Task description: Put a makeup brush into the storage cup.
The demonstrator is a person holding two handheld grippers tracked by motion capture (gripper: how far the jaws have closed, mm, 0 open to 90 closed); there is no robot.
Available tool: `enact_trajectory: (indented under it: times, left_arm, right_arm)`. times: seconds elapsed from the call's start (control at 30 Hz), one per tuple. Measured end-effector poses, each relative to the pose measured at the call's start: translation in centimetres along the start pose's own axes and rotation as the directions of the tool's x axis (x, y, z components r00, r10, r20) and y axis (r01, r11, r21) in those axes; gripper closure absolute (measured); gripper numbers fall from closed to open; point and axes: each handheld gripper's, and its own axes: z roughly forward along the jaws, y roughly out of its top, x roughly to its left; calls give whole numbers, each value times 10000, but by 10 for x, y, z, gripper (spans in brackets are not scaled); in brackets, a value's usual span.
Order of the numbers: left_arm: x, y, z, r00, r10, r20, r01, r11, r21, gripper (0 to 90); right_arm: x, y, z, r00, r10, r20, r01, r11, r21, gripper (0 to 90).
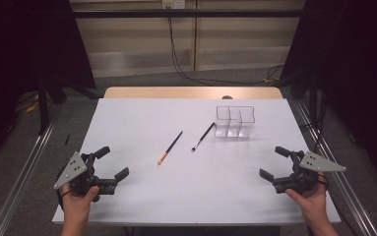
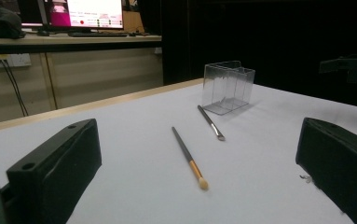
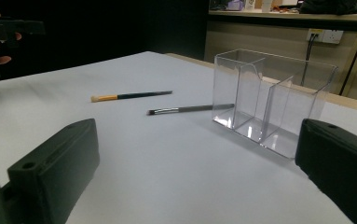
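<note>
Both grippers' fingers (image 1: 103, 152) wide apart, brushes (image 1: 170, 147) untouched btwn.

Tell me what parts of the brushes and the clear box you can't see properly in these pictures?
- Silver-tipped brush: in the right gripper view its handle end passes behind the clear box, seen only through the plastic.
- Same brush's bristles: too small in the high view to tell their shape.
- Orange-tipped brush: any print on its handle is too small in the high view.
- Clear box's near corner: the right tool's own jaw covers it in the right gripper view.
</note>
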Motion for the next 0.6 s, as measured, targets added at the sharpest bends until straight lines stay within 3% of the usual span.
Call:
enact_trajectory:
  times: [0.33, 0.6]
  left_arm:
    - [0, 0, 7, 9999, -30, 157, 29, 10000, 49, 0]
    - [1, 5, 24, 9995, 4, 304, 0, 9999, -125, 0]
  right_arm:
    - [0, 1, -2, 9999, -57, 95, 57, 10000, 18, 0]
    - [-1, 0, -2, 9999, 18, 134, -19, 10000, 64, 0]
